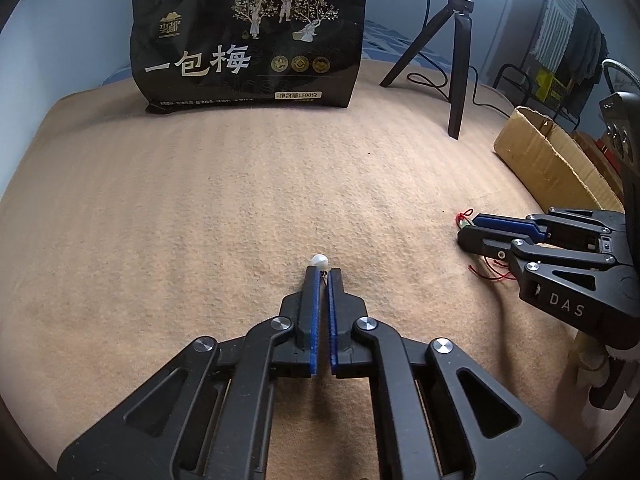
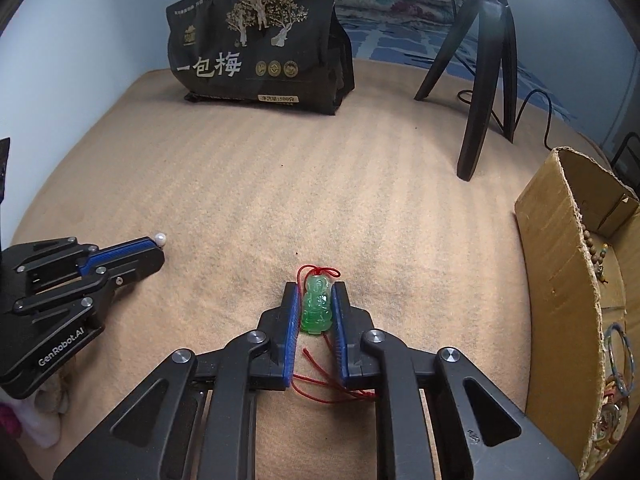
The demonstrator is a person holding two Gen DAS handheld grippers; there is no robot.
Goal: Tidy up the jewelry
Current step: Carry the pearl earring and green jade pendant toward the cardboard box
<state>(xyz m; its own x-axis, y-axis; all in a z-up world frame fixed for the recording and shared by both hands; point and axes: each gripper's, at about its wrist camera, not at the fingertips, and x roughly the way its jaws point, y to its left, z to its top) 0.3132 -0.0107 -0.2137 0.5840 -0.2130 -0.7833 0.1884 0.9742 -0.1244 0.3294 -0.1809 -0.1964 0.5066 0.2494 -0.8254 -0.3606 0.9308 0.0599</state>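
A white pearl earring (image 1: 319,260) lies on the tan blanket (image 1: 200,208), and my left gripper (image 1: 323,274) is shut on its small metal hook, with the pearl sticking out past the fingertips. In the right wrist view the same pearl (image 2: 161,239) shows at the tip of the left gripper (image 2: 158,246). A green jade pendant (image 2: 316,305) on a red cord (image 2: 320,388) sits between the blue pads of my right gripper (image 2: 316,286), which press on both its sides. In the left wrist view the right gripper (image 1: 466,226) rests low on the blanket, the red cord (image 1: 464,214) peeking out.
A black snack bag (image 1: 248,40) stands at the back. A black tripod (image 1: 456,60) with a trailing cable stands at the back right. An open cardboard box (image 2: 560,280) at the right holds bead strings (image 2: 596,252) and bangles (image 2: 618,360).
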